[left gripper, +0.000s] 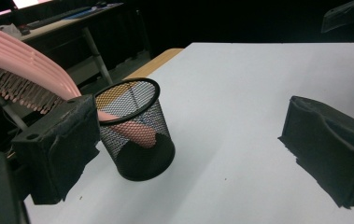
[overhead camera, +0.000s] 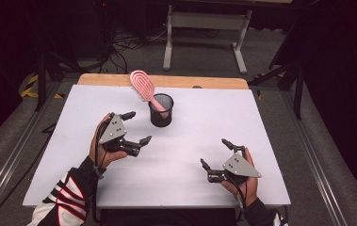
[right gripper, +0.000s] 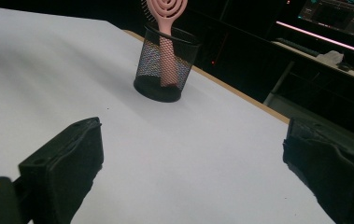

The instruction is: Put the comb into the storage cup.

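A black mesh cup (overhead camera: 161, 110) (left gripper: 136, 130) (right gripper: 165, 63) stands upright on the white table (overhead camera: 204, 132), toward the back centre. A pink hairbrush (overhead camera: 144, 87) (left gripper: 20, 65) (right gripper: 166, 14) rests in it, handle down, its head leaning out to the back left. My left gripper (overhead camera: 137, 127) (left gripper: 193, 154) sits just left of the cup, open, with nothing between its jaws. Near the front right, my right gripper (overhead camera: 215, 153) (right gripper: 193, 182) is open and holds nothing, well apart from the cup.
A wooden strip (overhead camera: 166, 81) runs along the table's far edge. Beyond it are a white desk frame (overhead camera: 204, 28) and cables on the floor (overhead camera: 124, 42). Dark stands flank both sides of the table.
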